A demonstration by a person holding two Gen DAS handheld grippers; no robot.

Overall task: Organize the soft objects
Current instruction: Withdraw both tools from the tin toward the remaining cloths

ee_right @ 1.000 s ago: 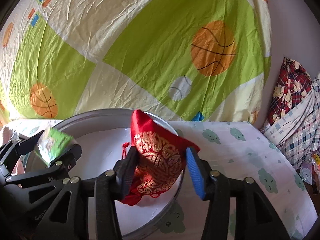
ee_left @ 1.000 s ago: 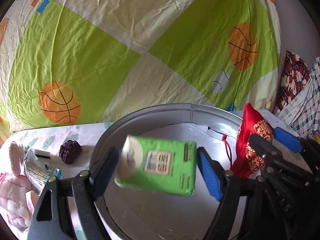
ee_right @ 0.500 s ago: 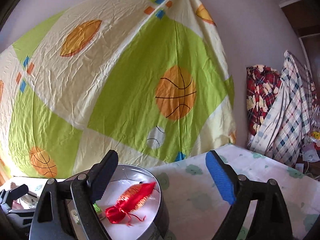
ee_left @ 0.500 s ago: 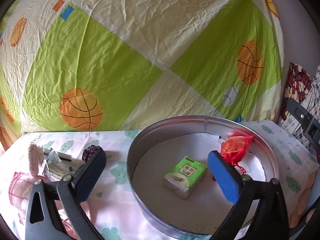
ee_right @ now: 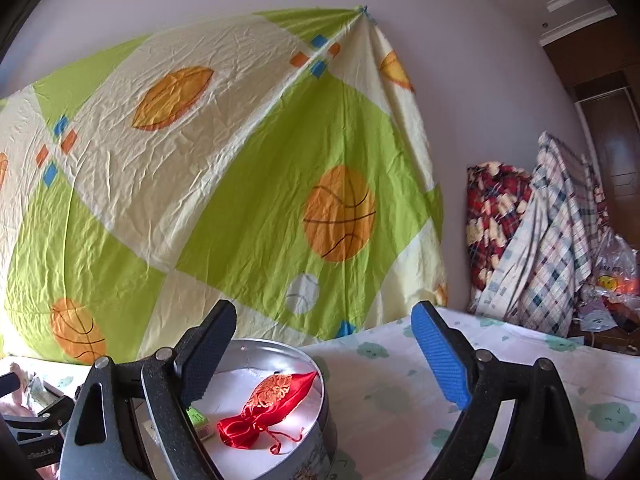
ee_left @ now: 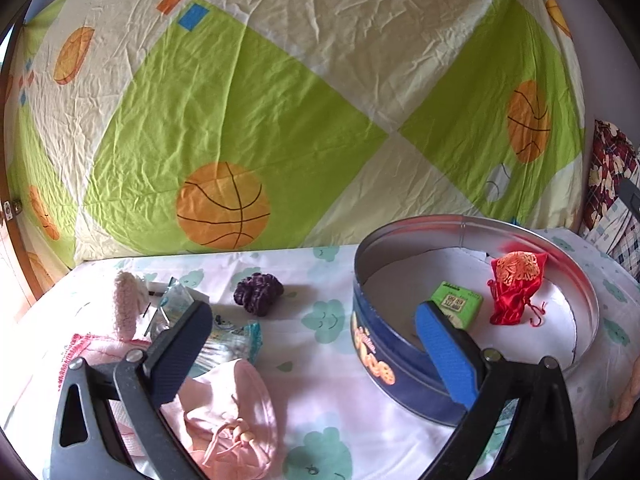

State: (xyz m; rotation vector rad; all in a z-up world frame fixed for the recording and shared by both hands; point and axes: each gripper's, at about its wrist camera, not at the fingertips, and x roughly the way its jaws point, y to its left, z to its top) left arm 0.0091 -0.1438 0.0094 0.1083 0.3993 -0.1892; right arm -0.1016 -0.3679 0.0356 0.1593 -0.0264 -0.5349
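A round tin [ee_left: 400, 364] with a blue wall stands on the cloud-print cloth. Inside it lie a green tissue pack [ee_left: 460, 306] and a red pouch with gold embroidery [ee_left: 516, 284]. My left gripper [ee_left: 312, 328] is open and empty, low over the cloth just left of the tin. To its left lie a purple knitted piece [ee_left: 258, 292], a pink drawstring pouch [ee_left: 232, 412] and a pink knitted item [ee_left: 126, 304]. My right gripper [ee_right: 320, 328] is open and empty, pointing level above the tin's right rim [ee_right: 280, 346], with the red pouch [ee_right: 272, 400] below it.
Clear plastic packets [ee_left: 224, 340] lie among the soft things at the left. A basketball-print sheet [ee_left: 280, 120] hangs behind the table. Plaid cloths [ee_right: 540, 240] are piled at the right. Bare cloth [ee_right: 500, 360] stretches right of the tin.
Both grippers let go: the green pack and red pouch dropped into the tin. The left gripper drew back and swung left towards the pile. The right gripper opened and tilted up.
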